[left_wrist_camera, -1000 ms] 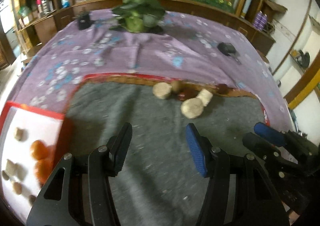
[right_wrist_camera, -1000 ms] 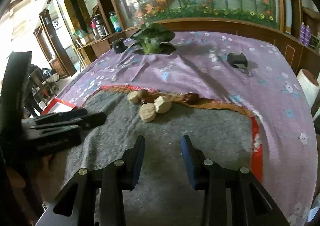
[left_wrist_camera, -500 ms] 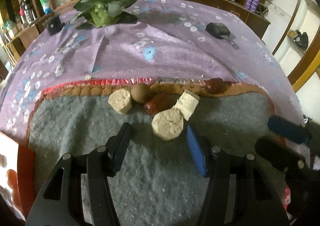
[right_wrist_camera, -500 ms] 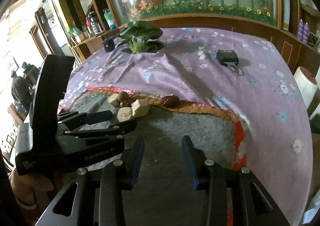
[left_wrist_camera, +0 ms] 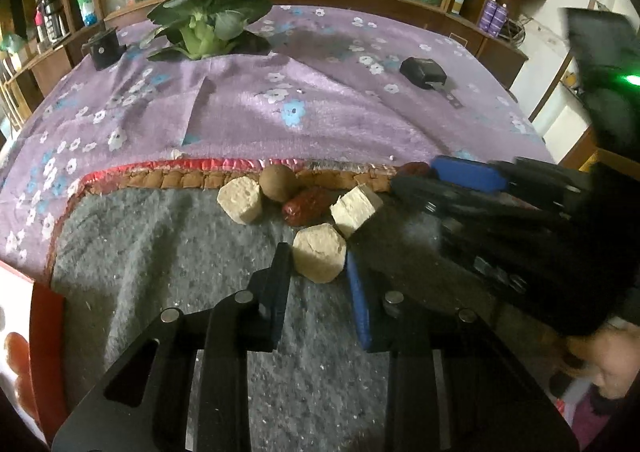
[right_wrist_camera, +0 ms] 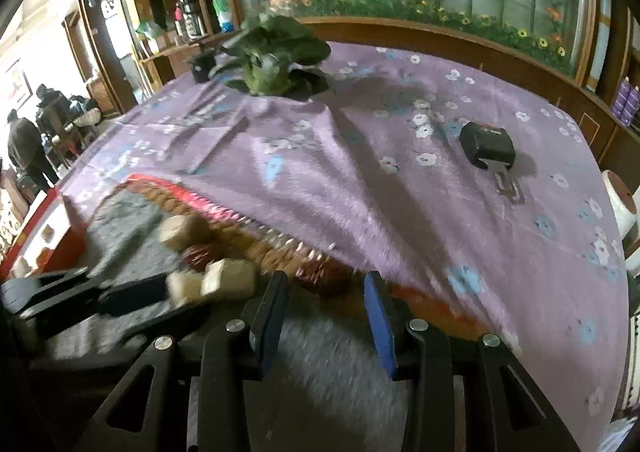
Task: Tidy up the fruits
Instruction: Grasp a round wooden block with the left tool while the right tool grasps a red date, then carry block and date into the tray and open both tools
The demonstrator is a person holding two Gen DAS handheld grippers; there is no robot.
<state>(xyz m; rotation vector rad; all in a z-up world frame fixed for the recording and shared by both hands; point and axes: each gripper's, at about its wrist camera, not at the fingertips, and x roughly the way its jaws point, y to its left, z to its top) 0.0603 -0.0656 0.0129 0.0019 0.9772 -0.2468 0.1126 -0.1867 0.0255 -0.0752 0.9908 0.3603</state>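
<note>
Several fruit pieces lie on the grey felt mat (left_wrist_camera: 168, 292) by its red braided edge. My left gripper (left_wrist_camera: 318, 260) has its fingers closed around a pale round chunk (left_wrist_camera: 319, 258), touching both sides. Beyond it lie a pale cube (left_wrist_camera: 354, 207), a red date (left_wrist_camera: 306, 205), a brown round fruit (left_wrist_camera: 278, 181) and another pale chunk (left_wrist_camera: 241, 199). My right gripper (right_wrist_camera: 326, 284) is open, its fingers either side of a second red date (right_wrist_camera: 326, 278). It also shows in the left wrist view (left_wrist_camera: 436, 179).
A red-rimmed white tray (left_wrist_camera: 40, 316) with orange fruits sits at the mat's left. On the purple flowered cloth (left_wrist_camera: 280, 99) stand a leafy green vegetable (left_wrist_camera: 204, 27), a black box (left_wrist_camera: 103, 49) and a black buckle (left_wrist_camera: 424, 71). People stand far left (right_wrist_camera: 28, 143).
My left gripper moved forward and closed around the pale round chunk. My right gripper advanced left and forward until the second red date sits between its open fingers.
</note>
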